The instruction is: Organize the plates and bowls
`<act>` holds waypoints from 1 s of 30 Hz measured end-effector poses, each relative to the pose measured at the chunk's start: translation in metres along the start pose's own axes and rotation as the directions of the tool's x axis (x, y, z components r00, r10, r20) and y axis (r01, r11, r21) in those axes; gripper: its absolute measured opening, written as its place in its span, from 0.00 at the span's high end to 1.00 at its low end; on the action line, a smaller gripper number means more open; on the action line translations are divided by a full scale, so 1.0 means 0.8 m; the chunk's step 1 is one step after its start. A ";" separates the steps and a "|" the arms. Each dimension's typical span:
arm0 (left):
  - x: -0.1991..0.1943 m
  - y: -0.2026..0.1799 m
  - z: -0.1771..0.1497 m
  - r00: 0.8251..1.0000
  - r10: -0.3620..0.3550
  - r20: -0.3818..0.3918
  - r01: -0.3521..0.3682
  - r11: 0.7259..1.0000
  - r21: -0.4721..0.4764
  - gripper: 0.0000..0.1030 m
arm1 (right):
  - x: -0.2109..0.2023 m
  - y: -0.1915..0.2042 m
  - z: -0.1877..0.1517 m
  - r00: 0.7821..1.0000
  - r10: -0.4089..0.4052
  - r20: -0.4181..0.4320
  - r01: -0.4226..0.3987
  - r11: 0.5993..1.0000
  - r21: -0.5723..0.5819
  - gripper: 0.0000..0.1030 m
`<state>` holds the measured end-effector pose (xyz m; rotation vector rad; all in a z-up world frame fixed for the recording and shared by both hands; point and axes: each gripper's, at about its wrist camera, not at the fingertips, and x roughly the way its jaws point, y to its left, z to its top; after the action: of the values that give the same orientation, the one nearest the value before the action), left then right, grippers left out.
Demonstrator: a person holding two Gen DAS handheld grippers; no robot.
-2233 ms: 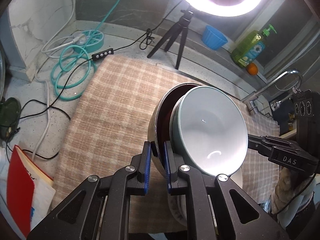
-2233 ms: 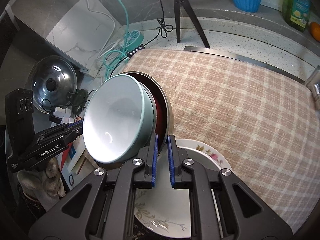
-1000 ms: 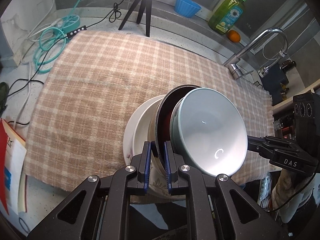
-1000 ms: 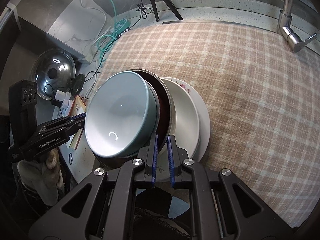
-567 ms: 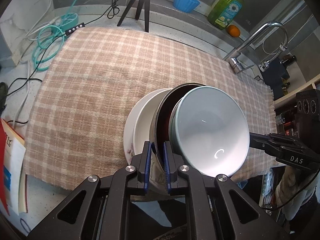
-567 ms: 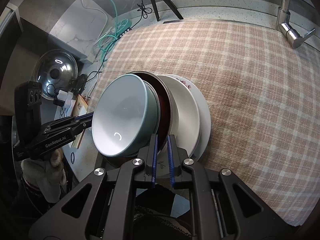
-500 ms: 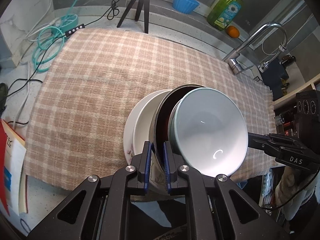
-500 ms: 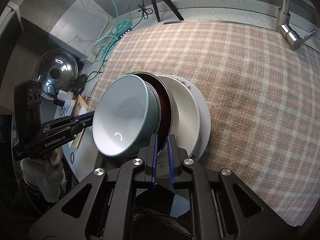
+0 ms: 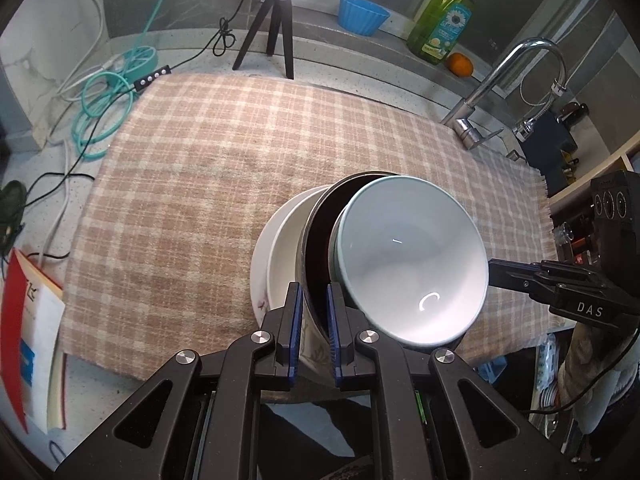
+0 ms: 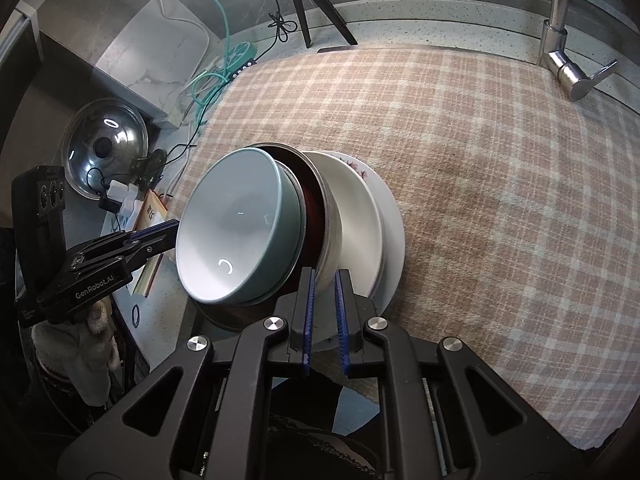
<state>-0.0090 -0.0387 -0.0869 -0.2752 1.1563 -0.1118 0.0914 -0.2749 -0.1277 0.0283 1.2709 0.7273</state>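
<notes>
Since the earliest frames the whole nested stack has come clear of the ring light and tripod and now hangs over the near edge of the checked cloth (image 9: 208,184) on the counter (image 9: 360,92); over the last half second almost nothing has shifted. The left hand-held gripper (image 9: 314,320) is clamped on the near rim of the metal bowl (image 9: 316,248), and the right hand-held gripper (image 10: 325,304) pinches the same stack from the opposite side. A grey-green bowl (image 9: 408,256) sits tilted inside the metal bowl, with a white bowl (image 9: 282,256) and a flowered plate (image 9: 258,264) behind them.

Whether the plate rests on the cloth or is carried cannot be told; its near edge is hidden behind the blue pads (image 9: 296,320). The metal bowl's dark red inside shows only as a sliver. Each view catches the other hand-held gripper only from the side, with a gloved hand (image 10: 72,340) partly cut off below it.
</notes>
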 end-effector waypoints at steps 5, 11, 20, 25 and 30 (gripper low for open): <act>-0.011 -0.005 -0.005 0.999 0.017 0.028 -0.018 1.000 0.013 0.89 | -0.010 0.006 -0.003 1.000 -0.018 0.023 0.019 1.000 -0.019 0.90; -0.022 -0.014 -0.012 0.997 0.050 0.065 -0.052 0.998 0.034 0.88 | -0.019 0.007 -0.007 0.997 -0.048 0.052 0.050 0.998 -0.028 0.90; -0.039 -0.033 -0.021 0.988 0.075 0.132 -0.085 0.994 0.067 0.76 | -0.033 0.011 -0.016 0.987 -0.115 0.114 0.123 0.990 -0.070 0.71; -0.052 -0.049 -0.027 0.976 0.107 0.192 -0.126 0.988 0.089 0.40 | -0.053 0.019 -0.022 0.973 -0.127 0.193 0.148 0.985 -0.095 0.36; -0.071 -0.055 -0.031 0.952 0.153 0.264 -0.177 0.982 0.071 0.21 | -0.072 0.035 -0.031 0.947 -0.172 0.270 0.216 0.966 -0.142 0.12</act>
<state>-0.0520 -0.0722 -0.0340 -0.1041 0.9084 0.0176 0.0502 -0.2911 -0.0750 -0.1375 0.9465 0.6355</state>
